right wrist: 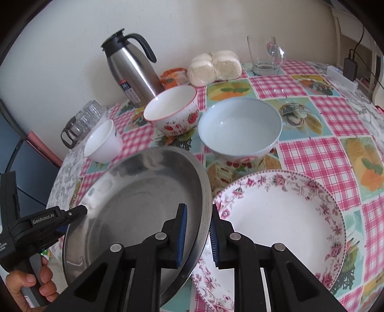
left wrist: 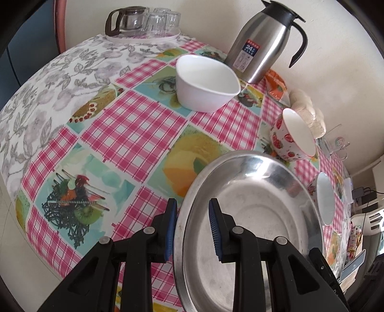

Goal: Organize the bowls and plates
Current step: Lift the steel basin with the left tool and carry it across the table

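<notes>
The steel dish [right wrist: 134, 206] is held off the table by both tools: the left gripper [left wrist: 192, 230] has its blue pads clamped on one side of the rim, the right gripper [right wrist: 197, 236] narrow on the opposite side, one pad inside the dish and one outside. The dish is empty and tilted, and its right edge overlaps the floral plate [right wrist: 283, 223], which lies flat just beside it — also empty.

Beyond the steel dish stand three bowls, all upright and with nothing in them: a small white bowl [right wrist: 103, 144] to the far left, a strawberry bowl [right wrist: 172, 110] behind the dish's far rim, and a pale blue bowl [right wrist: 240, 127] to the right of that one. Further back from the dish are a steel thermos jug [right wrist: 132, 67], a bag of white buns [right wrist: 213, 64] and an empty glass mug [right wrist: 264, 55]. Well off to the dish's left, upturned glasses and a glass pot [left wrist: 127, 20] sit on a tray.

The table wears a pink-check oilcloth [left wrist: 134, 134] with food pictures — a cream wall [right wrist: 60, 43] stands behind it
</notes>
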Motion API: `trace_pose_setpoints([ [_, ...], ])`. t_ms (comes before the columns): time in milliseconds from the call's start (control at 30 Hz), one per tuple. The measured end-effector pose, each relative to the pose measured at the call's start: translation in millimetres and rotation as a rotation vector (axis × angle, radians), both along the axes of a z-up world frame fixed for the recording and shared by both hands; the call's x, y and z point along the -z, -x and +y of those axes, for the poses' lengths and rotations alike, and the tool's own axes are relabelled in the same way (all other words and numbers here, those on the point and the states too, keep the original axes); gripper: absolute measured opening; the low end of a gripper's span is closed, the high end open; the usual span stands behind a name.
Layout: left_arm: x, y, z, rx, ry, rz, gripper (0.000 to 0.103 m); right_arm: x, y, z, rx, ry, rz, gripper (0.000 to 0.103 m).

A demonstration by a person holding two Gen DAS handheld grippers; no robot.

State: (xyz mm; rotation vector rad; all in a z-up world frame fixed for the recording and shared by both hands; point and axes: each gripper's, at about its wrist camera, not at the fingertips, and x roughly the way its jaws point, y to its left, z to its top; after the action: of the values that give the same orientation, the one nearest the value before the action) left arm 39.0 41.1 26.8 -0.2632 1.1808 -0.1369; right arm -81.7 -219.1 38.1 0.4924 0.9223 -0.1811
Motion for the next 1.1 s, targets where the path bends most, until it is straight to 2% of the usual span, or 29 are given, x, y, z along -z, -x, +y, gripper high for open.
trace_pose_setpoints([
  [300, 16, -4, 4, -0.023, -0.017, 0.063, 0.028, 17, -5, 4, -0.021, -0.003, 0.069, 0.020],
  [1033, 19, -7, -3, 0.004, -0.032, 0.044, 0.030, 19, -10, 4, -0.018, 0.009, 0.057, 0.020],
  [1100, 20, -8, -4, 0.006, -0.031, 0.046, 0.030, 19, -10, 3, -0.014, 0.009, 0.063, 0.025],
])
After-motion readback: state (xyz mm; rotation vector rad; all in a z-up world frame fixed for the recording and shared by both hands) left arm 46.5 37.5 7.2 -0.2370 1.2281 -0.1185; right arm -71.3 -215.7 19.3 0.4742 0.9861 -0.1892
